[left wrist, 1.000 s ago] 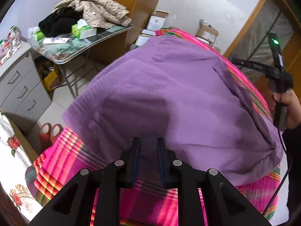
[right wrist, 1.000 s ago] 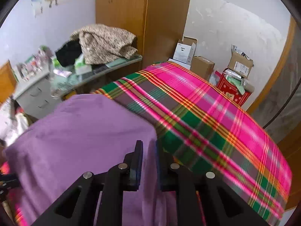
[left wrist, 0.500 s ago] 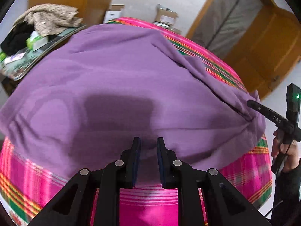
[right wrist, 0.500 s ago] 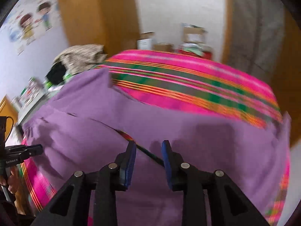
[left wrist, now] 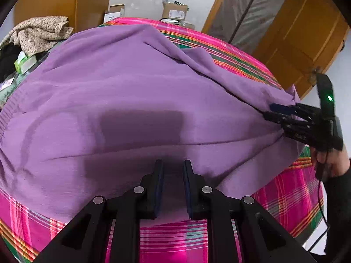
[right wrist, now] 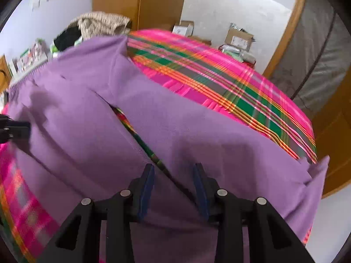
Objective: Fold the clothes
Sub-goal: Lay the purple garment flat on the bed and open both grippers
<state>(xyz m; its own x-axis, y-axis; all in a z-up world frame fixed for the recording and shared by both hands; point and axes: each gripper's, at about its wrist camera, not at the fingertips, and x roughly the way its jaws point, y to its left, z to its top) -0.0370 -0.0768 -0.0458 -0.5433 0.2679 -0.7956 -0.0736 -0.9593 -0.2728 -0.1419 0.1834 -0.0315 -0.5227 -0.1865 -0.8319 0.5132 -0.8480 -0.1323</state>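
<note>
Large purple fleece garment [left wrist: 136, 92] spread flat over a bed covered with a pink, green and orange plaid blanket [right wrist: 219, 83], ribbed hem toward the left side, a slit between two purple panels exposing a strip of plaid. Left claw [left wrist: 172, 171] low over the near edge of the garment, blue-padded fingers [left wrist: 159, 186] parted by a narrow gap, nothing pinched between them. Right claw [right wrist: 173, 175] spread wider, poised above the slit, likewise empty; in the left wrist view, at the garment's right corner, fingertips against gathered cloth, a hand [left wrist: 329, 160] around the handle. Beyond the bed: a side counter [left wrist: 13, 81] piled with a beige speckled cloth heap [left wrist: 37, 32], cardboard boxes [right wrist: 238, 38] against a white wall, a wooden wardrobe [right wrist: 140, 2], a wooden door [left wrist: 302, 35].
</note>
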